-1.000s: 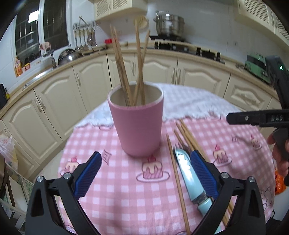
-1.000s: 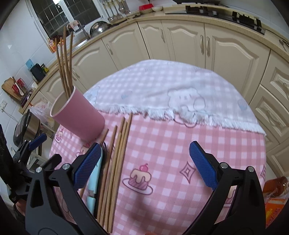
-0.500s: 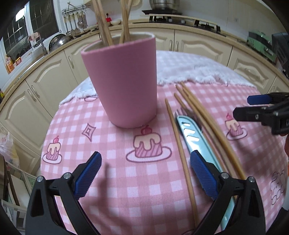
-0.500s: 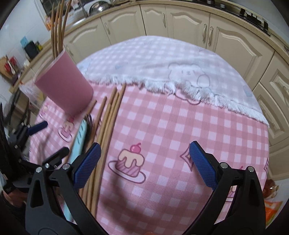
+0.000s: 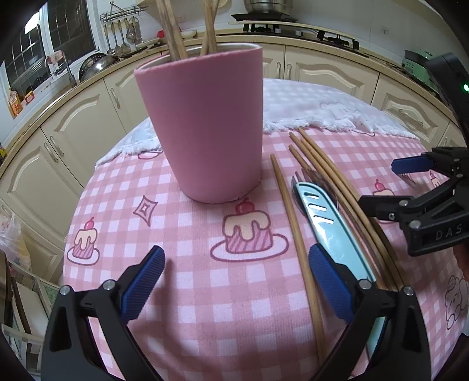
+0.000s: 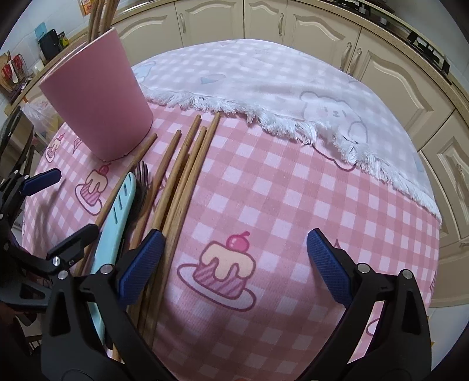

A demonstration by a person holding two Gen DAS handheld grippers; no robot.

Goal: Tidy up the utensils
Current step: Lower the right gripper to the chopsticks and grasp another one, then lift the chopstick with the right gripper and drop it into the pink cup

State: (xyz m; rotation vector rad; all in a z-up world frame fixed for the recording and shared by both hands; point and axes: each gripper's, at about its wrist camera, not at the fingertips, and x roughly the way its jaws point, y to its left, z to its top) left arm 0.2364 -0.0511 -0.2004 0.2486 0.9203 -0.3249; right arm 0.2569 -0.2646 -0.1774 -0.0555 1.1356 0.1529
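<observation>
A pink cup (image 5: 202, 126) stands on the pink checked tablecloth (image 5: 205, 293) with several wooden chopsticks upright in it; it also shows in the right wrist view (image 6: 96, 99). Right of it lie several loose chopsticks (image 5: 296, 234) (image 6: 187, 173), a light blue knife (image 5: 331, 228) (image 6: 117, 214) and a dark fork (image 6: 142, 181). My left gripper (image 5: 234, 284) is open and empty, low over the cloth in front of the cup. My right gripper (image 6: 234, 266) is open and empty, its left finger just above the chopsticks; it also shows in the left wrist view (image 5: 410, 181).
A white fringed cloth (image 6: 278, 76) covers the far half of the round table. Cream kitchen cabinets (image 5: 58, 140) and a counter with a stove (image 5: 293, 26) curve behind. The table edge drops off at the left (image 5: 70, 234).
Both grippers have come down and closer to the table. The right gripper has moved left toward the loose chopsticks. Nothing has been taken hold of.
</observation>
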